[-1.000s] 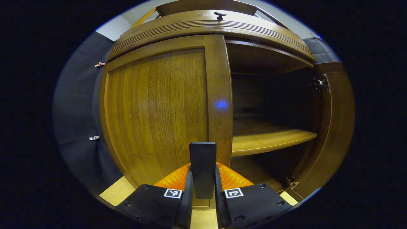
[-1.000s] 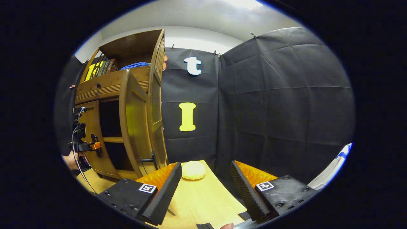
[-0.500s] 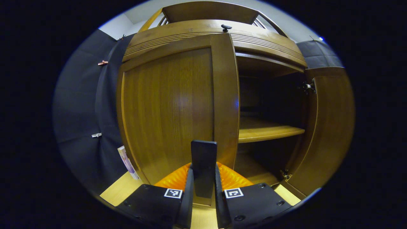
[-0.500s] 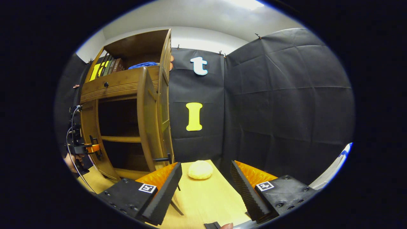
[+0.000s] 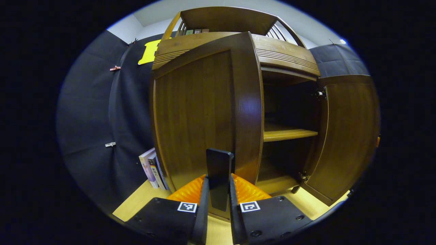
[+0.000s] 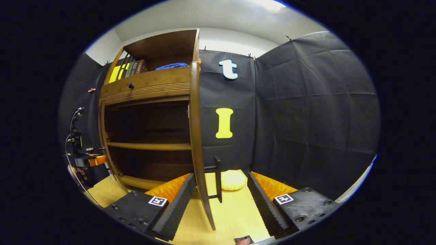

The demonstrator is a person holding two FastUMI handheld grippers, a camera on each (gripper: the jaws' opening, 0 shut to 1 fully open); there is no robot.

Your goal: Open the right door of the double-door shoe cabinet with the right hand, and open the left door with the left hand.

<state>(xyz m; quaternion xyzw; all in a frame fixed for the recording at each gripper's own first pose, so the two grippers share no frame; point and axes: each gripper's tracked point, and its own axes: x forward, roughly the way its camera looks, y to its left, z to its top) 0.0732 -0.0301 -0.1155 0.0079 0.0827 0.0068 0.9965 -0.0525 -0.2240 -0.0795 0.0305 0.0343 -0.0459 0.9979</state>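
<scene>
1. My left gripper [image 5: 218, 207] had its jaws clamped on the left door's handle [image 5: 219, 178], a black bar standing upright, its long axis vertical and running straight up between the jaws.
2. Left door [image 5: 201, 112] sat directly ahead of those jaws, part-open: its free edge stood clear of the cabinet [image 5: 286, 56] front, with the dark interior showing past it on the right of the left gripper view.
3. Hinge side of that door lay to the view's left, near the books [image 5: 153, 168] leaning beside the cabinet on the bench [image 5: 136, 204]. My read: the rest of the swing had to arc toward that side, not a straight pull back.
4. Right door [image 5: 344, 132] was wide open. In the right gripper view I saw it nearly edge-on [image 6: 197, 136], its handle [image 6: 217, 178] sticking out on the far side.
5. My right gripper [image 6: 219, 207] had jaws well apart, holding nothing. The door edge ran up between them in the picture, but neither jaw touched it.
6. Shelf [image 6: 150, 146] and both compartments looked bare, as far as the dark allowed.
7. The left gripper also showed far left in the right gripper view [image 6: 92, 160], a hand [image 6: 76, 172] on it, down at handle height.
8. Judgement: right-door half done, left door roughly midway; the left gripper was the only one placed to finish.
</scene>
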